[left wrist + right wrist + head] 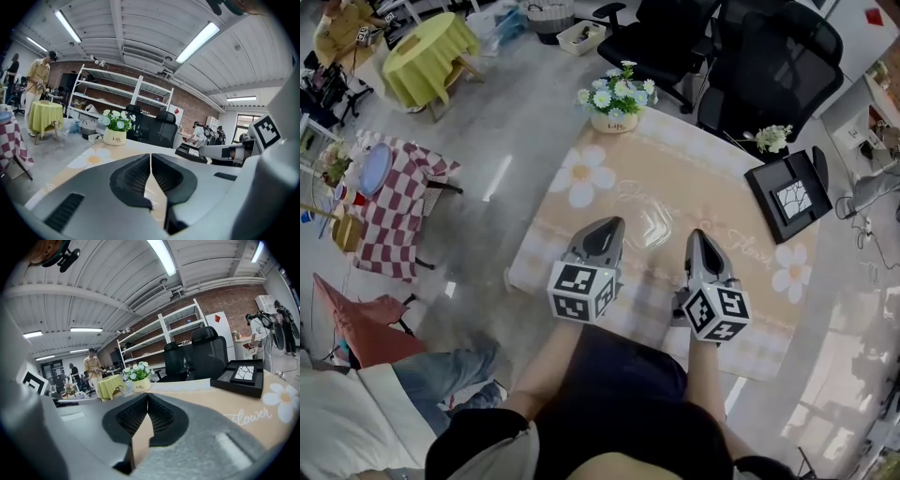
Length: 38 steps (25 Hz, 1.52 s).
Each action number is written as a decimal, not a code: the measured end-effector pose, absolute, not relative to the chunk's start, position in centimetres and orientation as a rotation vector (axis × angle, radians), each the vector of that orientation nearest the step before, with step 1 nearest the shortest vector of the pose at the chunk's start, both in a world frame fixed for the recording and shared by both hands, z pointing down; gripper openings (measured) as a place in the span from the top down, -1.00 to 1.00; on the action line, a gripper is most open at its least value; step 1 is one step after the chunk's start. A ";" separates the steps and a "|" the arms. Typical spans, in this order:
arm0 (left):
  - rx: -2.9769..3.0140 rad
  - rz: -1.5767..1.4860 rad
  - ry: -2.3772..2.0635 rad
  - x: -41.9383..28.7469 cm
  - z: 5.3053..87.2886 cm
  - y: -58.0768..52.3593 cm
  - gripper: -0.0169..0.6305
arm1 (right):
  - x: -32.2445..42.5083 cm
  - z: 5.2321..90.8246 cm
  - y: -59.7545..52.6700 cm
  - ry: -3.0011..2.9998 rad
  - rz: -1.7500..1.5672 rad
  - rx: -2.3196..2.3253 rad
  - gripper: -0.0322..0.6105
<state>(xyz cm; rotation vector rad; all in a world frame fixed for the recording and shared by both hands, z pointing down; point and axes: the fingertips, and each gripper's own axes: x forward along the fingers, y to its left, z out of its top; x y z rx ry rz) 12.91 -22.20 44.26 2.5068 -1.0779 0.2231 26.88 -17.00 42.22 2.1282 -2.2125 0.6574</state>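
- My left tool (608, 228) hovers over the bench (675, 173) — jaws pressed together, nothing between them.
- My right tool (698, 239) sits just beside it — closed too, empty.
- Flower pot (615, 105) stands well ahead.

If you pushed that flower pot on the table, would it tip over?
Probably not easily: the flower pot looks squat and wide, standing upright. It would likely slide, though the tablecloth might bunch under it. It stands near the edge and looks ceramic, so a fall might break it.

Cream round flower pot (114, 137), left of centre, reads "Life"; beige daisy-print tablecloth (224, 401), lower right, bears script "Flower".
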 end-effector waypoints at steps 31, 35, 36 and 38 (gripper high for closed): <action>2.407 0.277 -1.150 11.4 46.9 -23.5 0.89 | 27.4 45.4 -20.1 -2.185 0.706 1.998 0.89; 2.403 0.290 -1.124 12.1 47.5 -24.0 0.89 | 27.1 46.1 -20.9 -2.175 0.701 1.942 0.89; 2.404 0.293 -1.117 12.2 47.5 -24.2 0.89 | 27.1 46.2 -21.1 -2.169 0.698 1.934 0.89; 2.402 0.302 -1.106 12.4 47.7 -24.6 0.89 | 27.0 46.5 -21.6 -2.154 0.698 1.921 0.89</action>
